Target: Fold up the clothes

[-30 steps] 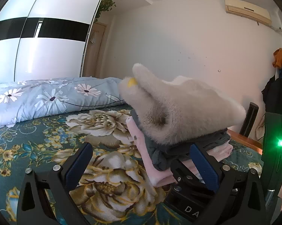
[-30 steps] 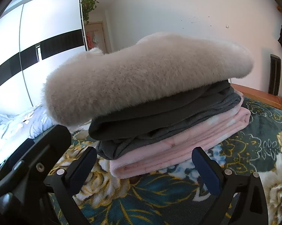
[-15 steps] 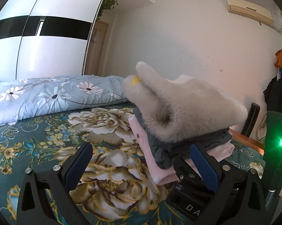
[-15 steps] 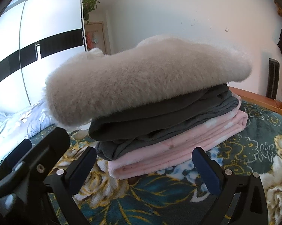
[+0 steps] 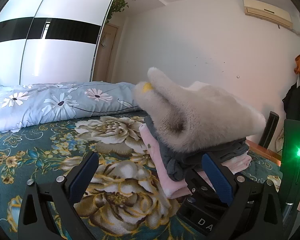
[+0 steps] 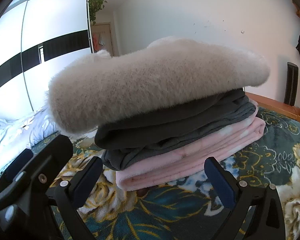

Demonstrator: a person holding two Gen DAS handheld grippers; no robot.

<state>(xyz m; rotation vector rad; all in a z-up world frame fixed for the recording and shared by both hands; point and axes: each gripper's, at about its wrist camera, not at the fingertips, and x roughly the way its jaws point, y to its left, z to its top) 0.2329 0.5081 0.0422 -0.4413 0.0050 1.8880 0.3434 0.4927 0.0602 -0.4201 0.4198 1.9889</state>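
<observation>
A stack of folded clothes lies on the bed: a fluffy beige sweater (image 6: 154, 80) on top, a dark grey garment (image 6: 170, 132) under it, a pink garment (image 6: 190, 162) at the bottom. The stack also shows in the left wrist view, with the sweater (image 5: 198, 116) overhanging the grey (image 5: 170, 160) and pink (image 5: 160, 170) layers. My left gripper (image 5: 150, 176) is open and empty, just short of the stack's left end. My right gripper (image 6: 154, 180) is open and empty, in front of the stack's long side.
The bed has a dark teal floral blanket (image 5: 50, 150). A light blue daisy quilt (image 5: 50, 102) lies bunched at the far side. A white wardrobe (image 5: 40, 40) stands behind. Clothes hang on the wall at right (image 5: 297, 92). The other gripper's body (image 5: 295, 160) stands close at right.
Both grippers have drawn back slightly from the stack and tilted a little. The stack has not moved. Both stay open.
</observation>
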